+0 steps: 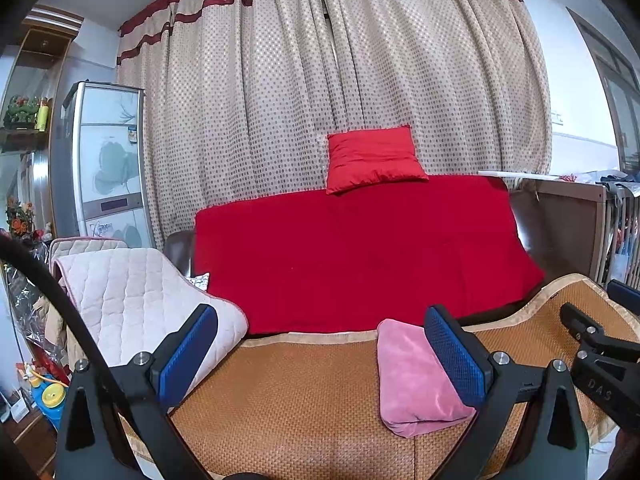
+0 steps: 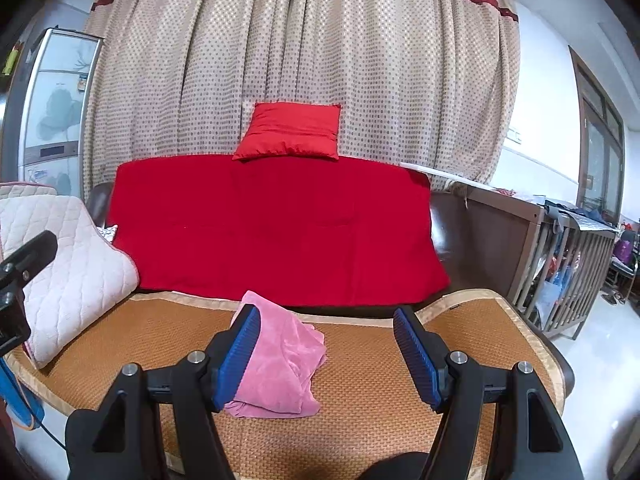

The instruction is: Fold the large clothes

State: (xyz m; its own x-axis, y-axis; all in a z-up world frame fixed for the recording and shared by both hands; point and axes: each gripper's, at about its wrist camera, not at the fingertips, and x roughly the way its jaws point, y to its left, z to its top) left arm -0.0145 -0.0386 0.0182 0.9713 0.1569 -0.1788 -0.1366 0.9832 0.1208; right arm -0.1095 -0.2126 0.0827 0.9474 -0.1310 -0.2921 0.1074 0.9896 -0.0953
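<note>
Both tongs, left gripper (image 1: pixel 320 354) and right gripper (image 2: pixel 326 354), stood apart, holding nothing. Pink garment (image 2: pixel 280 368) lay folded in a soft, plush bundle on woven mat (image 2: pixel 360 400); red blanket (image 2: pixel 272 224) at twelve o'clock, quilted cushion (image 2: pixel 72 256) at ten.

Your left wrist camera looks along its blue pads, slightly downward, low and close over the woven mat (image 1: pixel 304 392), facing the red-covered sofa back (image 1: pixel 360 252) and the dotted curtain (image 1: pixel 340 72); your right wrist camera sits just beside it, facing the same way; both share the mat, sofa back, red cushion (image 2: pixel 290 132) and pink garment (image 2: pixel 280 364).
</note>
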